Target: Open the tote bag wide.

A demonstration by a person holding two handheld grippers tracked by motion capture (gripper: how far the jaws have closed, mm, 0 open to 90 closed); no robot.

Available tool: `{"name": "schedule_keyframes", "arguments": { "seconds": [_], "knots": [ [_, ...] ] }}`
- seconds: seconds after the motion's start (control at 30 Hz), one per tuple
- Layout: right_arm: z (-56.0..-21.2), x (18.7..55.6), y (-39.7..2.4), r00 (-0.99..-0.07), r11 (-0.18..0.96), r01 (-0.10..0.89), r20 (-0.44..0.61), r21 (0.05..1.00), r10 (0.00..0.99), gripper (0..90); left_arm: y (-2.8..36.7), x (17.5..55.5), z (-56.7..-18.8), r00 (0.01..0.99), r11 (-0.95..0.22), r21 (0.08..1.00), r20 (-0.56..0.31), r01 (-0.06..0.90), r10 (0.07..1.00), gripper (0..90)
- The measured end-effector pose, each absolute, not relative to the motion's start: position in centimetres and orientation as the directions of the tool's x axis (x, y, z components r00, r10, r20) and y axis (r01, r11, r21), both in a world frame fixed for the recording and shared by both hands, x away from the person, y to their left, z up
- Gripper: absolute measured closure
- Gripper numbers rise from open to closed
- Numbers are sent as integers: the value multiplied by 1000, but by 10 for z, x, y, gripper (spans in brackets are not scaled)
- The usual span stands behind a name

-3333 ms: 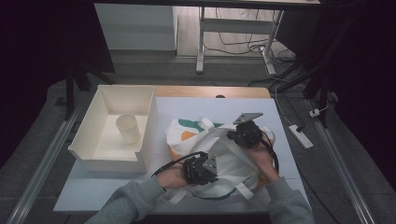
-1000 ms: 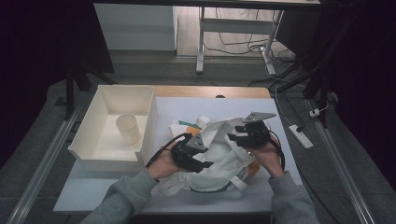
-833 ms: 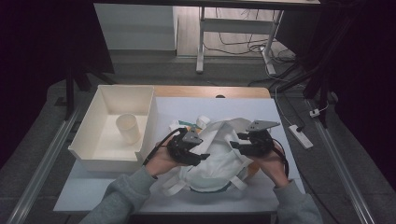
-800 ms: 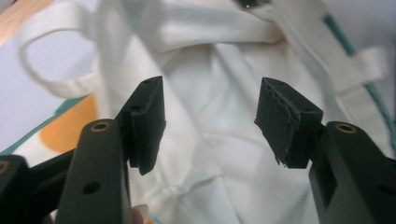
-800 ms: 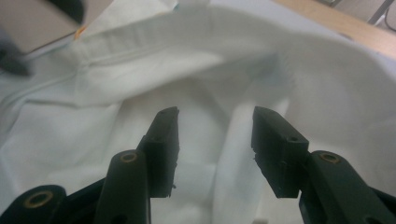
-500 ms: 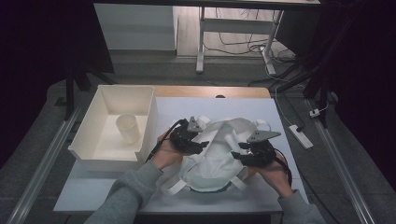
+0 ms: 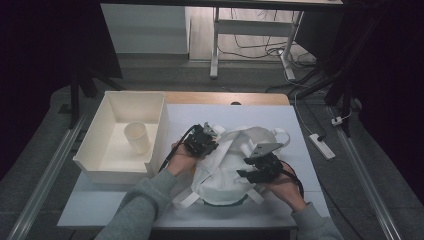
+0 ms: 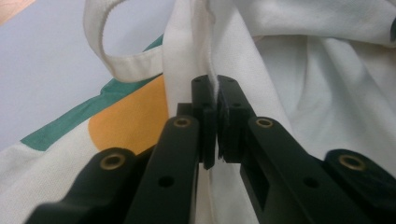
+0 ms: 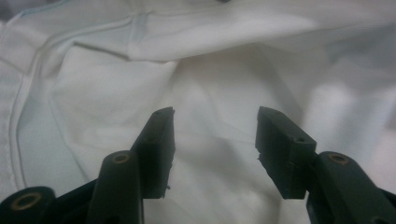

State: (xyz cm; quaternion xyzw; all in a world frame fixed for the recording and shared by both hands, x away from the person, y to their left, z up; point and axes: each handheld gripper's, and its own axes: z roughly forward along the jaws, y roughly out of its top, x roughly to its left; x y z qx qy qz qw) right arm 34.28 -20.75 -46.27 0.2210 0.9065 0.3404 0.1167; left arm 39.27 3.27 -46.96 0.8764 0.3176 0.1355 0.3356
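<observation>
The left gripper (image 8: pixel 212 116) has just clamped the bag (image 7: pixel 225 165) hem at ten o'clock, anchoring it; the right gripper (image 9: pixel 212 140), its jaws just widening, hovers empty at four o'clock.

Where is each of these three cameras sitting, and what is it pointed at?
High view: above the table's near side, looking down at the white bag and tray; forearms and both claws show.
Left gripper view: rides the left claw, shut on a fold of the bag.
Right gripper view: rides the right claw, open over the cloth.
All share the bag.
</observation>
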Motion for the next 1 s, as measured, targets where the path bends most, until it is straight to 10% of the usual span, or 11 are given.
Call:
{"name": "schedule_keyframes", "arguments": {
  "seconds": [0.57, 0.83, 1.0],
  "knots": [
    [-495, 342, -175, -950, 820, 275, 11, 502, 312, 396, 48, 398, -466, 710, -520, 694, 19, 497, 704, 870],
    [-504, 335, -176, -964, 855, 241, 15, 459, 264, 817, 53, 402, -467, 688, -503, 695, 17, 513, 725, 870],
    [-496, 323, -182, -960, 862, 231, -38, 452, 277, 891, 55, 405, -469, 676, -495, 690, 11, 528, 737, 870]
  ]
}}
